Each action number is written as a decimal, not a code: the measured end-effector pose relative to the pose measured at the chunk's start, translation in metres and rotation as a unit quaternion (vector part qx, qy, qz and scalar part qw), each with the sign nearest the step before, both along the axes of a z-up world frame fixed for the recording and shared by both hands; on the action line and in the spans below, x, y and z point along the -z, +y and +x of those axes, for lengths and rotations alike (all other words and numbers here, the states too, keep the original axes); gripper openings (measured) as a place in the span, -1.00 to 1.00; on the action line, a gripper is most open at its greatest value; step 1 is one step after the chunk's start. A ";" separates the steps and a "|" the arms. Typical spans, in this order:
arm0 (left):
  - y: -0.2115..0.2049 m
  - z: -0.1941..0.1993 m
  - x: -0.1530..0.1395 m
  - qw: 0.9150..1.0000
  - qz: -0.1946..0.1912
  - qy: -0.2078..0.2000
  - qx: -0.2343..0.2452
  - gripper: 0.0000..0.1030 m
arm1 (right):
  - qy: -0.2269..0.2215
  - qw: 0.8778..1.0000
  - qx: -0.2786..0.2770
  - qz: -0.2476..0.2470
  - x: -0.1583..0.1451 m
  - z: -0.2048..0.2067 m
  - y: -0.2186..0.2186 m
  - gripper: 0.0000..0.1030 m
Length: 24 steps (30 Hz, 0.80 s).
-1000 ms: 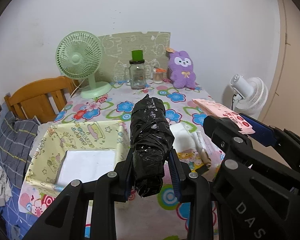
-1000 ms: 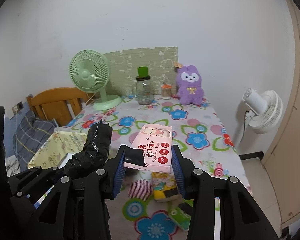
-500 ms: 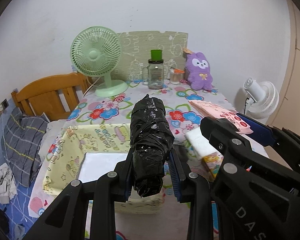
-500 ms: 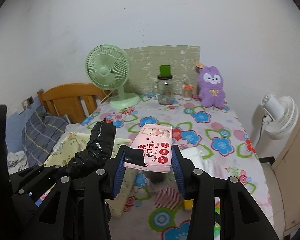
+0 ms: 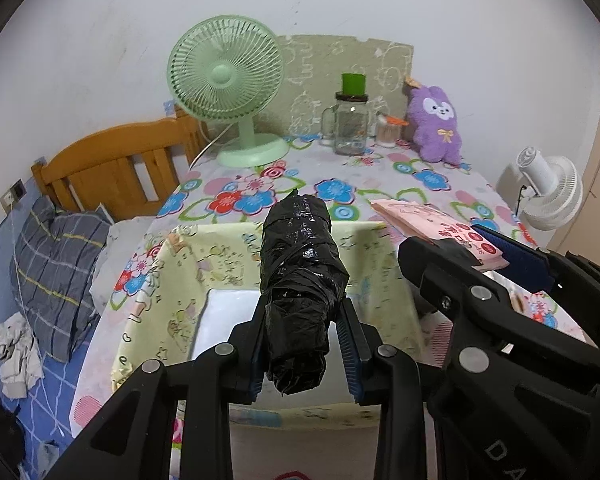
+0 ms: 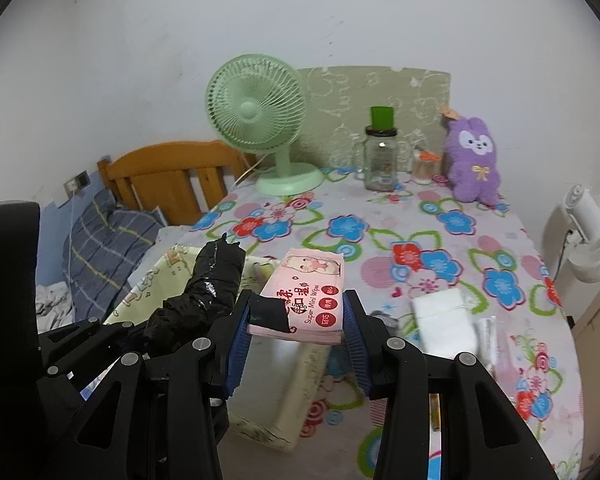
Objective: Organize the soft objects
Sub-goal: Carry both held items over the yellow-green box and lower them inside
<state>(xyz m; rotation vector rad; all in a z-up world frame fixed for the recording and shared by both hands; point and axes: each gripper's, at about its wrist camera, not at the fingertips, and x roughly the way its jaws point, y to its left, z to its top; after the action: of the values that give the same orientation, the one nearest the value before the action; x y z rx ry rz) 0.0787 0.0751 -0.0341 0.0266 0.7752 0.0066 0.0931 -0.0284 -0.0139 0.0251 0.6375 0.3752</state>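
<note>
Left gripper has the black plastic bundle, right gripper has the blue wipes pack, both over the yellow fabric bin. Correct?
One error: the wipes pack in the right gripper is pink, not blue, as the right wrist view shows. The rest stands: the left gripper is shut on the black plastic bundle, and both hang over the yellow fabric bin.

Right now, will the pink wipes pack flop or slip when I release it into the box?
The pink wipes pack juts flat beyond the right gripper without drooping, so probably fairly firm. Its glossy film may slide. Flat-sided, it shouldn't roll in the yellow box.
</note>
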 end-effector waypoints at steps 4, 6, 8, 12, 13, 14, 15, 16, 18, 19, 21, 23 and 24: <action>0.013 0.006 0.009 1.000 0.000 0.015 -0.007 -0.38 | 0.009 1.000 -0.014 -0.003 0.007 0.006 0.014 -0.09; 0.019 0.009 0.014 1.000 0.003 0.022 -0.012 -0.38 | 0.018 1.000 -0.019 -0.006 0.012 0.009 0.022 -0.09; 0.025 0.012 0.020 0.999 0.002 0.033 -0.015 -0.37 | 0.029 0.999 -0.023 -0.006 0.018 0.013 0.028 -0.09; 0.031 0.019 0.032 0.998 0.003 0.055 -0.016 -0.31 | 0.046 0.998 -0.031 -0.017 0.031 0.020 0.038 -0.09; 0.031 0.020 0.035 0.998 0.001 0.060 -0.016 -0.31 | 0.050 0.998 -0.031 -0.019 0.033 0.022 0.039 -0.09; 0.032 0.022 0.038 0.998 -0.001 0.065 -0.016 -0.31 | 0.055 0.998 -0.031 -0.019 0.037 0.024 0.041 -0.09; 0.033 0.022 0.040 0.998 -0.002 0.068 -0.015 -0.30 | 0.060 0.998 -0.032 -0.019 0.039 0.026 0.041 -0.09; 0.033 0.023 0.042 0.997 -0.003 0.070 -0.015 -0.28 | 0.066 0.997 -0.032 -0.018 0.042 0.028 0.042 -0.09; 0.035 0.024 0.043 0.997 -0.005 0.069 -0.015 -0.26 | 0.063 0.997 -0.030 -0.019 0.043 0.029 0.044 -0.09; 0.035 0.025 0.044 0.997 -0.005 0.069 -0.015 -0.26 | 0.062 0.997 -0.030 -0.022 0.043 0.030 0.045 -0.09; 0.035 0.027 0.045 0.997 -0.003 0.072 -0.014 -0.23 | 0.062 0.997 -0.029 -0.033 0.044 0.032 0.046 -0.09; 0.033 0.030 0.048 0.997 -0.002 0.077 -0.010 -0.23 | 0.058 0.996 -0.021 -0.058 0.044 0.033 0.047 -0.14; 0.033 0.031 0.048 0.997 -0.004 0.078 -0.008 -0.23 | 0.058 0.996 -0.021 -0.060 0.044 0.034 0.046 -0.15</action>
<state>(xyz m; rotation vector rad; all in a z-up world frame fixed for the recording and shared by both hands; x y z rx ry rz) 0.1093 0.1076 -0.0825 0.0136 0.9318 0.0161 0.1272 0.0176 -0.0579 -0.0827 0.7765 0.3778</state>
